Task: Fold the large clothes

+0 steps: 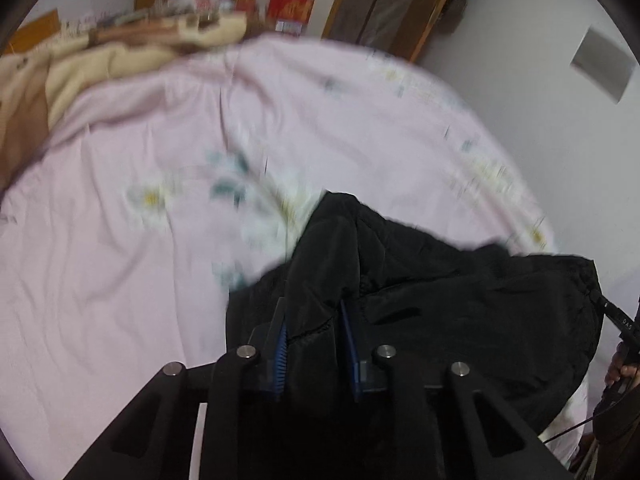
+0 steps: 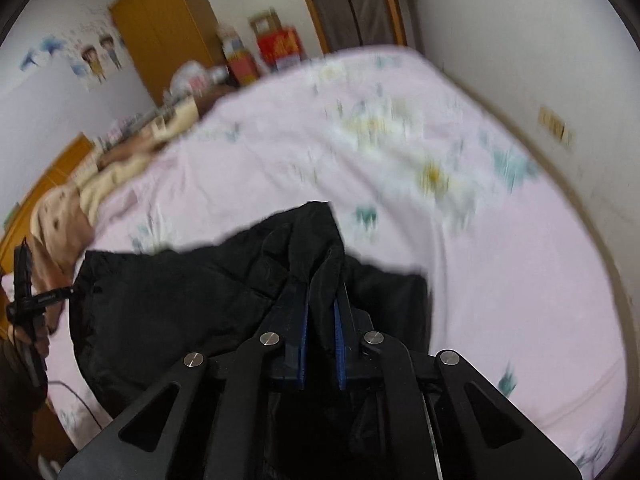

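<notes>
Fabric of a black padded jacket [image 1: 420, 300] fills the gap between the blue pads of the left gripper [image 1: 314, 322] in the left wrist view; the jaws stand narrow and pinch a ridge of cloth. From that pinch the jacket stretches off to the right, sagging in a broad span over the near edge of the pink flowered bedsheet [image 1: 120, 240], and ends at the tip of the right gripper [image 1: 616, 320] and the hand behind it.

In the right wrist view the right gripper [image 2: 322, 312] is nearly closed on a bunched fold of the jacket [image 2: 168, 312]. Its long axis runs leftward to the left gripper [image 2: 44, 298], so the garment hangs stretched between two held points. Open sheet [image 2: 500, 260] lies ahead of both, which suits laying it forward.
</notes>
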### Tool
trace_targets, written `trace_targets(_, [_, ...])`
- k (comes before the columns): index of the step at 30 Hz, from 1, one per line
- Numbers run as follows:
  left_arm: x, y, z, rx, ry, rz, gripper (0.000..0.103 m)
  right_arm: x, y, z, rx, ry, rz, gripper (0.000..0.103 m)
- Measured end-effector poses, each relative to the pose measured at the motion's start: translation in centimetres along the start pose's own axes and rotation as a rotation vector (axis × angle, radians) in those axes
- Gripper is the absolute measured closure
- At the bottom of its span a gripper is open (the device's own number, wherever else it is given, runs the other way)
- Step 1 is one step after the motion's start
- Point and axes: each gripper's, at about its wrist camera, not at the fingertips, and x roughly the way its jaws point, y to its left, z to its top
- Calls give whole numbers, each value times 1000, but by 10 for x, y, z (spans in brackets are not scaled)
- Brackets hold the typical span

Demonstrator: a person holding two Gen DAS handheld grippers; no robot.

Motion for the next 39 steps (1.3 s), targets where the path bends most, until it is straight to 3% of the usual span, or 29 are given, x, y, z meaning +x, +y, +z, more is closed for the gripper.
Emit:
trace_targets(4, [-8,4,31,-49,-82,-21,79,-10,5,31,-8,-87,-32,93])
trace_targets(7, [26,3,44,-68,-22,30,79,17,5,44,-8,-61,-75,93])
trace_targets(11, [86,9,30,-63,108,133,75,77,-2,37,-12,93,-180,92])
trace_targets(14, [104,8,18,-21,112,162,71,112,-10,18,-24,216,-234,92])
trace_targets(22, [113,5,17,-9,151,214,64,139,-9,10,-93,339,-316,84])
trace_targets(25, [91,5,20,-69,109,200,63,126,0,14,-94,311,-366,82])
trace_targets(27, [69,7,22,-84,68,192,57,98,5,22,-65,202,-396,78])
trace_targets(29, [44,7,21,-101,26,220,55,71,12,26,-62,116,-411,69])
trace_targets(31, [17,3,15,-125,-27,183,54,38,24,27,-64,26,-412,49])
trace_targets(34, [-9,-29,-6,-72,-73,149,41,5,56,17,-102,-53,-317,48])
trace_targets(39, [2,-102,-42,61,-34,74,41,16,110,-17,-185,16,-167,46])
